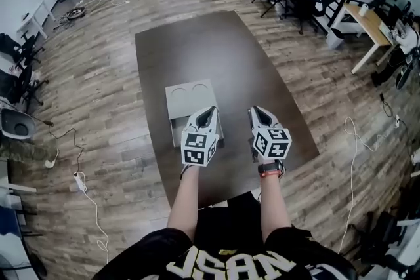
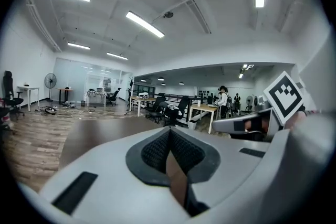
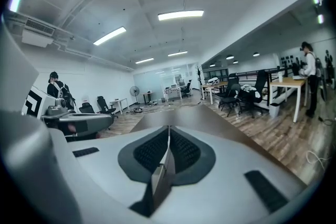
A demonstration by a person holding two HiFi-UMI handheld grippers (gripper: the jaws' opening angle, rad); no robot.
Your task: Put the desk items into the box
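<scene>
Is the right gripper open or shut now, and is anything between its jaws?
Shut. In its own view the right gripper has both dark pads pressed together along one thin line, with nothing between them.

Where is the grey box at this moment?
In the head view the grey box sits on the dark table, left of centre near the person, partly behind the left hand-held gripper.

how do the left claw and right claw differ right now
The left claw shows against the grey box; the right claw shows against the bare dark table. The left claw angles rightward, the right claw leftward. Both are shut and empty.
</scene>
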